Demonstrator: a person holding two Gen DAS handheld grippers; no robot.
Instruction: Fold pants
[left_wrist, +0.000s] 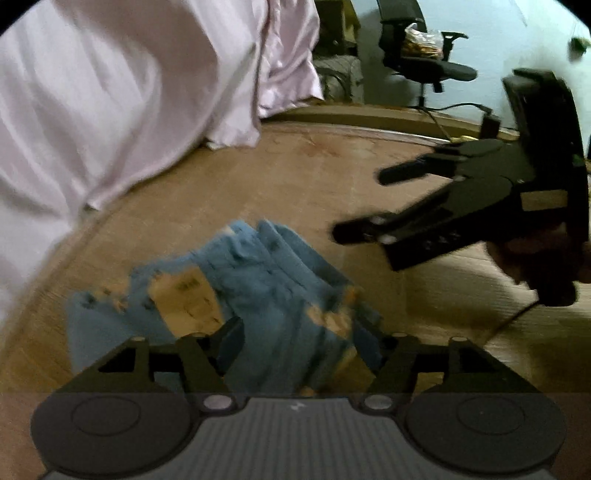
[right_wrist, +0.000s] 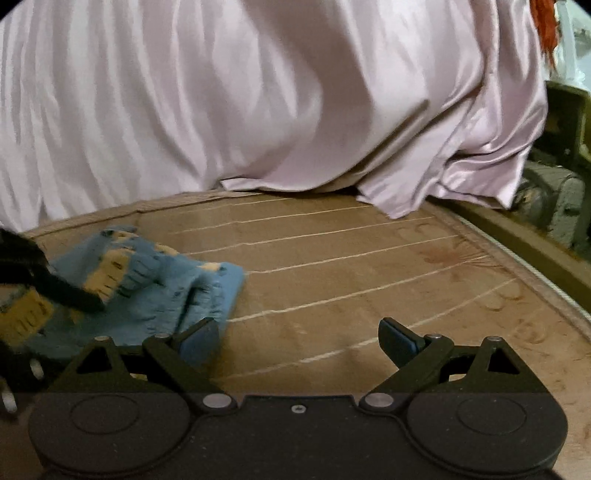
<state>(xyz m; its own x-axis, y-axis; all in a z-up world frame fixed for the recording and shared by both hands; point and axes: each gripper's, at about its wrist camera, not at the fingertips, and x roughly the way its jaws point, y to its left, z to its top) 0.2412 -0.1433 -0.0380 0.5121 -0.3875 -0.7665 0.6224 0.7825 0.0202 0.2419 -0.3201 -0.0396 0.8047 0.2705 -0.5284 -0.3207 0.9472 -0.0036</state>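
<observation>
Left wrist view: blue jeans (left_wrist: 258, 295) bunched between the spread left claw (left_wrist: 306, 339); spread, empty right claw (left_wrist: 358, 203) hovers beside them

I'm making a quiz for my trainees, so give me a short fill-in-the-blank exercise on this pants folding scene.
1. The bunched pants with tan patches are ____ in colour.
2. The right gripper has its jaws ____, with nothing between them.
3. Behind the brown quilted mattress hangs a shiny pale ____ satin sheet.
4. In the left wrist view, the black swivel ____ stands in the background, holding a bag.

Missing words: blue; open; pink; chair
</observation>
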